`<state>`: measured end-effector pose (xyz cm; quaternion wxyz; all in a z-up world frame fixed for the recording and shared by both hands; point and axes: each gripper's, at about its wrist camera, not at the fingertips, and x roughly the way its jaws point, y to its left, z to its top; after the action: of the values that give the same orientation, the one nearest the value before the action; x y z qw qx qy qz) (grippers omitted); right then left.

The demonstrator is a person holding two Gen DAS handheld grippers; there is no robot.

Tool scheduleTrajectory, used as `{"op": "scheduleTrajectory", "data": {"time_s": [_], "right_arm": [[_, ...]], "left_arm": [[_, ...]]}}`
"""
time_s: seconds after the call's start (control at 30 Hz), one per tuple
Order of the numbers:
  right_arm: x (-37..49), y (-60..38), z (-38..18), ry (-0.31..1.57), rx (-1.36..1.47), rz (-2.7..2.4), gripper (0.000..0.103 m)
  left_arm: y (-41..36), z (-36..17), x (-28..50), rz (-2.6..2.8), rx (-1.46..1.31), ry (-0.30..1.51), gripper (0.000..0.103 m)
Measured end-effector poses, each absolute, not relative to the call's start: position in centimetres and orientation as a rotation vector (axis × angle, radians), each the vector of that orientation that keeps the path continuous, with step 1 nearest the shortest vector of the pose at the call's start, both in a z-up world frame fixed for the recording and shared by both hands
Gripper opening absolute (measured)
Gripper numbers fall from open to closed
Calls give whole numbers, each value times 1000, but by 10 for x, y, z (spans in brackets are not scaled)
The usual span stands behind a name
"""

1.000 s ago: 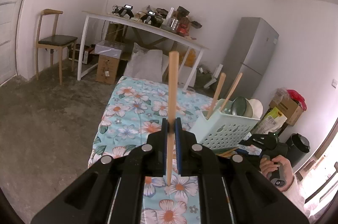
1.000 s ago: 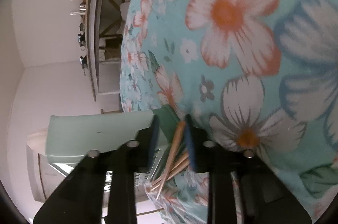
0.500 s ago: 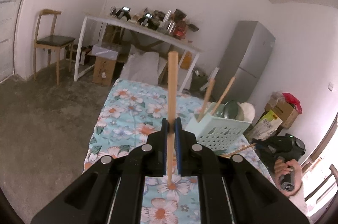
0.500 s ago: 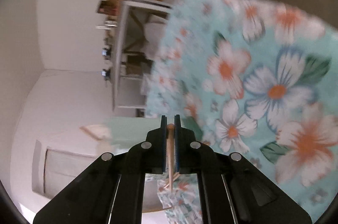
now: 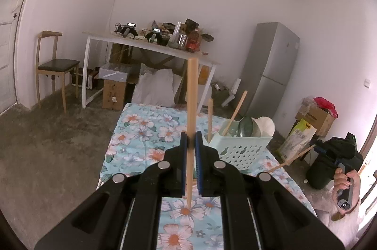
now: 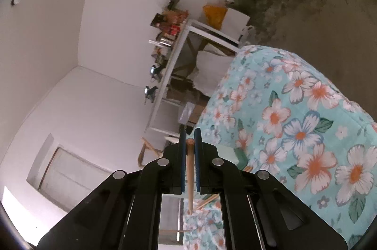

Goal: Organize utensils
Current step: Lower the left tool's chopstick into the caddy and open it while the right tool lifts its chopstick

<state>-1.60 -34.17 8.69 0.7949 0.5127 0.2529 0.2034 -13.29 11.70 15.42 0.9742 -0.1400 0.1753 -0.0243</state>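
Observation:
My left gripper (image 5: 191, 140) is shut on a wooden chopstick (image 5: 192, 94) that stands upright between its blue pads, above the floral tablecloth (image 5: 141, 127). Just right of it sits a pale green perforated basket (image 5: 238, 146) holding two wooden sticks (image 5: 232, 119), a dark bowl and a white bowl. At the right edge of the left wrist view a hand (image 5: 345, 181) holds the other gripper with a chopstick (image 5: 294, 156) slanting from it. In the rolled right wrist view my right gripper (image 6: 190, 140) is shut on a wooden chopstick (image 6: 189, 169); more chopsticks (image 6: 207, 199) lie below it.
A white desk (image 5: 150, 49) cluttered with gear stands behind the table, with a wooden chair (image 5: 55, 66) to its left, cardboard boxes (image 5: 113, 89) beneath and a grey fridge (image 5: 271, 66) to the right. A black bin (image 5: 322, 172) and bags sit on the floor at right.
The right gripper closed on a chopstick, lifted it off the cloth and rolled away from the table. The left gripper rose a little with its chopstick still held upright.

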Motion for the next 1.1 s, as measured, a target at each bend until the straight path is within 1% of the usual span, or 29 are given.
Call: {"op": "scheduleTrajectory", "data": {"time_s": [0.23,0.53,0.77,0.9,1.0,1.1], "right_arm": [[-35,-345,109,473,1061,482,5],[-48,-360,131,380,1058,498,5],[-48,-363,137,350,1068,526,5],[-44,-361,139,342,1069,541,5],[-39,-359,141,337,1061,541,5],[-33,-355,142,340,1052,547,5]], "left_arm": [[114,174,-134,-89,-291,318,6],[101,223,-131,-155,-276,201,6],[86,253,-97,-149,-255,99,6],[72,247,-58,-138,-234,118,6],[58,229,-26,-93,-175,158,6],[54,209,-4,-107,-182,225,6]]}}
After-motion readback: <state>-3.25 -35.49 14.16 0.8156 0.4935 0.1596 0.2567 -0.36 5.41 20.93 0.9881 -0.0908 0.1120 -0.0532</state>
